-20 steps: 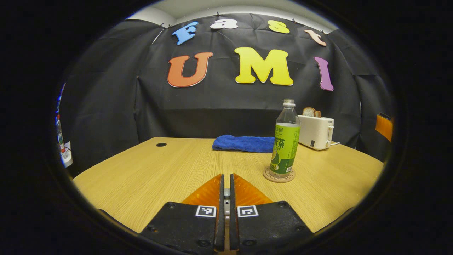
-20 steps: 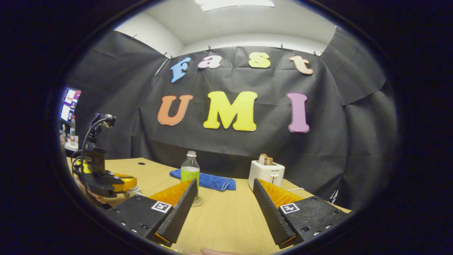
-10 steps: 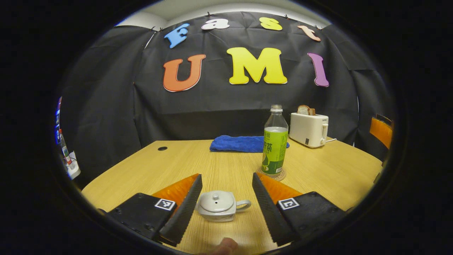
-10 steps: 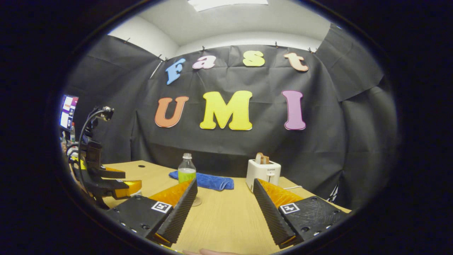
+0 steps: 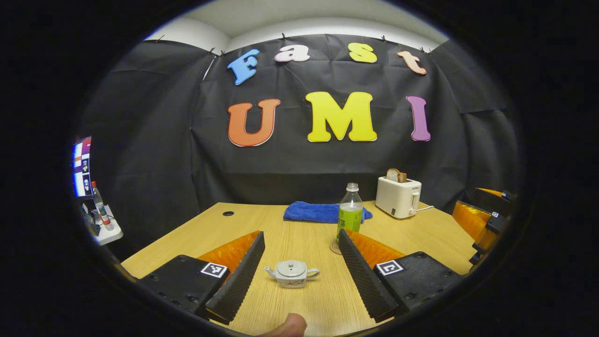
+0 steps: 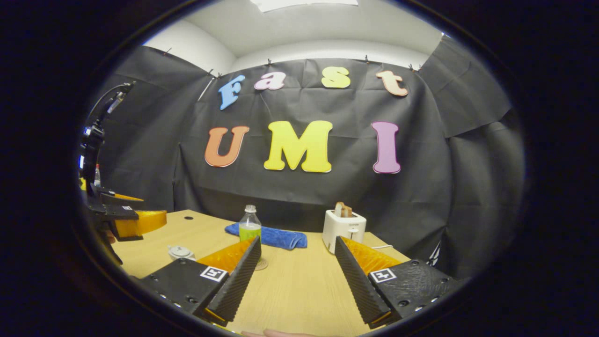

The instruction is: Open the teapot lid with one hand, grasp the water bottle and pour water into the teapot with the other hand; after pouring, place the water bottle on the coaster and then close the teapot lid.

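A small white teapot [image 5: 291, 273] with its lid on sits on the wooden table [image 5: 196, 234], low between the wide-apart fingers of my open left gripper [image 5: 300, 234], which hangs above and behind it. The water bottle [image 5: 350, 213], with its green label, stands upright on a round coaster [image 5: 333, 248] farther back. My right gripper [image 6: 297, 239] is open over the table and holds nothing. In the right gripper view the bottle [image 6: 250, 224] is beyond the left finger, the teapot [image 6: 181, 252] is at lower left, and the left gripper [image 6: 154, 208] is raised at the far left.
A blue cloth [image 5: 323, 211] lies at the back of the table, and a white toaster [image 5: 398, 196] with bread stands at the back right. A thumb [image 5: 290, 325] shows at the bottom edge. The right gripper [image 5: 470, 206] hovers at the far right.
My left gripper went from shut to open, then drew back and rose away from the teapot, whose lid sits on it. The right gripper barely moved.
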The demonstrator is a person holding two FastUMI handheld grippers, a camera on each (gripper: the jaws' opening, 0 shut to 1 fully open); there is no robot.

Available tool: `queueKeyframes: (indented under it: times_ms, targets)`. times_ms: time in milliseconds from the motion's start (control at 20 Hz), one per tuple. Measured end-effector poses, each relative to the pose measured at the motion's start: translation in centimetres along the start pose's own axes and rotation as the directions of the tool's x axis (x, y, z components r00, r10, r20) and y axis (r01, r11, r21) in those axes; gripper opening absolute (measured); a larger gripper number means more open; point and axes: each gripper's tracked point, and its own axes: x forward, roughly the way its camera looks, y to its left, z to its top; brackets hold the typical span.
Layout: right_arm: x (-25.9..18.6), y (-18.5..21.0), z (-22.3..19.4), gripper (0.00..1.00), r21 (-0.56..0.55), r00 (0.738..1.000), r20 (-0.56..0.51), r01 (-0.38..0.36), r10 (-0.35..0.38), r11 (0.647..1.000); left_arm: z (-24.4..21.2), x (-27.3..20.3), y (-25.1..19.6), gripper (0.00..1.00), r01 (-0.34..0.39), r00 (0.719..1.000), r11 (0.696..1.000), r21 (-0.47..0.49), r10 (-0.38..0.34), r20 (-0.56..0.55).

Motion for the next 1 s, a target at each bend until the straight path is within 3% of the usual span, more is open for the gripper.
queueKeyframes:
  times_ms: [150, 300, 450, 1000]
  targets:
    - [-0.6, -0.2, -0.4, 0.97, 0.002, 0.998, -0.052, 0.022, -0.022, 1.0, 0.7, -1.5, 0.6, 0.99, -0.014, 1.0, 1.0, 0.015, 0.014, 0.005]
    - [-1.2, 0.7, -0.2, 0.95, 0.026, 0.997, -0.071, -0.023, 0.024, 0.999, 1.7, -2.4, 0.5, 0.99, -0.007, 0.999, 0.999, 0.038, 0.006, 0.035]
    - [-0.9, 0.2, -0.3, 0.95, 0.027, 0.997, -0.071, -0.022, 0.024, 0.999, 3.2, -3.1, 1.0, 0.99, -0.013, 0.995, 0.998, 0.061, 0.008, 0.096]
    - [-0.9, 0.1, -0.5, 0.95, 0.005, 0.997, -0.077, -0.023, 0.023, 1.0, 2.5, -2.8, 0.8, 0.99, -0.018, 0.997, 0.998, 0.053, 0.014, 0.069]
